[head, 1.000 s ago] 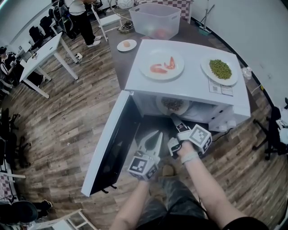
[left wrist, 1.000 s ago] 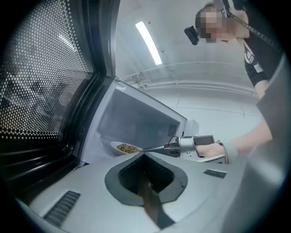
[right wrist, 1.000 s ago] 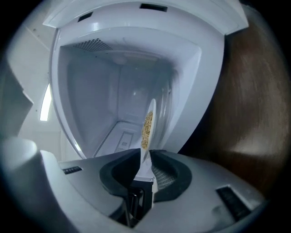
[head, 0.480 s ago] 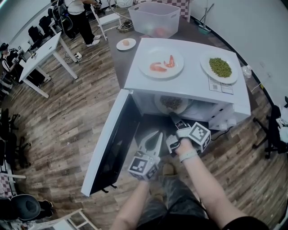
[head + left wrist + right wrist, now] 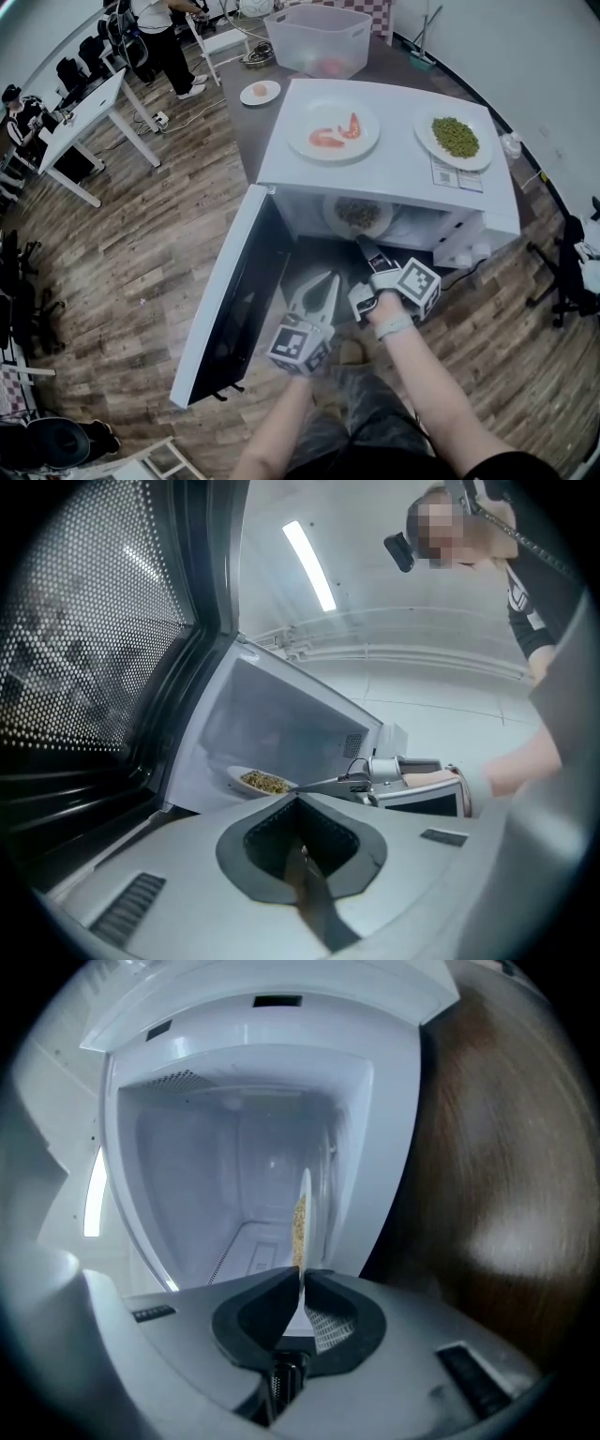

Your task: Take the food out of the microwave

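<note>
Right gripper (image 5: 362, 243): clamped on the rim of the plate of grainy food (image 5: 358, 216), ready to draw it from the microwave (image 5: 403, 183).
Left gripper (image 5: 329, 279): jaws together, empty, held beside the open door (image 5: 225, 300), out of the way.

Hardly anything is changing. The head view is drifting a touch, so the microwave (image 5: 394, 178) and the plates (image 5: 300, 131) on its top are sliding slightly up and to the left. At the left edge, the person (image 5: 13, 101) by the desk (image 5: 89, 108) is coming a little further into view.
</note>
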`<action>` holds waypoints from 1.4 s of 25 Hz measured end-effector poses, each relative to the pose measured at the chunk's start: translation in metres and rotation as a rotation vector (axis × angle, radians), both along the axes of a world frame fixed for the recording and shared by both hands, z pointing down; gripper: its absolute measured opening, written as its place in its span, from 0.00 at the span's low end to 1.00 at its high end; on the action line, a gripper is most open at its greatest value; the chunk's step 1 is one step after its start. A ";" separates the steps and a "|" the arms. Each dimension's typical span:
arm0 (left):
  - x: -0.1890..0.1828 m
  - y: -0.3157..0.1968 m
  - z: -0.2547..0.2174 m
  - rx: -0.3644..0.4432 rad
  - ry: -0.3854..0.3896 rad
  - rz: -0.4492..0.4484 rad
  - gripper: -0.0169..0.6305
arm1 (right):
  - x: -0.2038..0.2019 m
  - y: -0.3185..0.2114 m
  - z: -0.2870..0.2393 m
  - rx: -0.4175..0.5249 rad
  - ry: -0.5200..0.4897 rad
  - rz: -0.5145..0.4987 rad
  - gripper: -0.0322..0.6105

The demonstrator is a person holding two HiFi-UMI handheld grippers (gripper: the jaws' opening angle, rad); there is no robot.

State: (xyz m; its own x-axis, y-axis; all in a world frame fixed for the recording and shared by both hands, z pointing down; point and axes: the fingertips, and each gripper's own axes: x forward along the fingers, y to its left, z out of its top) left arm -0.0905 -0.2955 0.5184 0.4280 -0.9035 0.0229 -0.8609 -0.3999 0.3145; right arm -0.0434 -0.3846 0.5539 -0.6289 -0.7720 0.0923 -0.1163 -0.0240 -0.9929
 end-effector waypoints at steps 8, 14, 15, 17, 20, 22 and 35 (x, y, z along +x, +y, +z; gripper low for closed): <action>0.003 -0.001 0.001 0.009 -0.022 0.017 0.03 | 0.002 0.005 0.000 0.010 -0.008 0.001 0.08; 0.003 0.001 -0.002 -0.015 -0.025 0.013 0.03 | 0.008 0.010 -0.004 0.018 -0.006 0.011 0.08; 0.003 0.001 -0.001 -0.019 -0.024 0.012 0.03 | 0.008 0.011 -0.004 0.020 -0.005 0.011 0.08; 0.004 0.003 -0.001 -0.015 -0.016 0.015 0.03 | 0.009 0.014 -0.004 0.020 -0.007 0.012 0.08; 0.007 0.004 -0.003 -0.009 -0.013 0.025 0.03 | 0.009 0.018 -0.005 0.019 -0.012 0.013 0.08; 0.009 0.004 -0.003 -0.010 -0.021 0.031 0.03 | 0.011 0.021 -0.005 0.020 -0.012 0.013 0.08; 0.016 0.010 0.002 -0.035 -0.022 0.058 0.03 | 0.015 0.036 -0.002 0.015 -0.038 0.023 0.08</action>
State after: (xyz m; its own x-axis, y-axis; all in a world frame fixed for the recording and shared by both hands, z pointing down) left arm -0.0747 -0.2855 0.5201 0.4787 -0.8756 0.0638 -0.8434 -0.4385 0.3105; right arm -0.0284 -0.3490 0.5517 -0.6140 -0.7872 0.0570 -0.0776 -0.0117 -0.9969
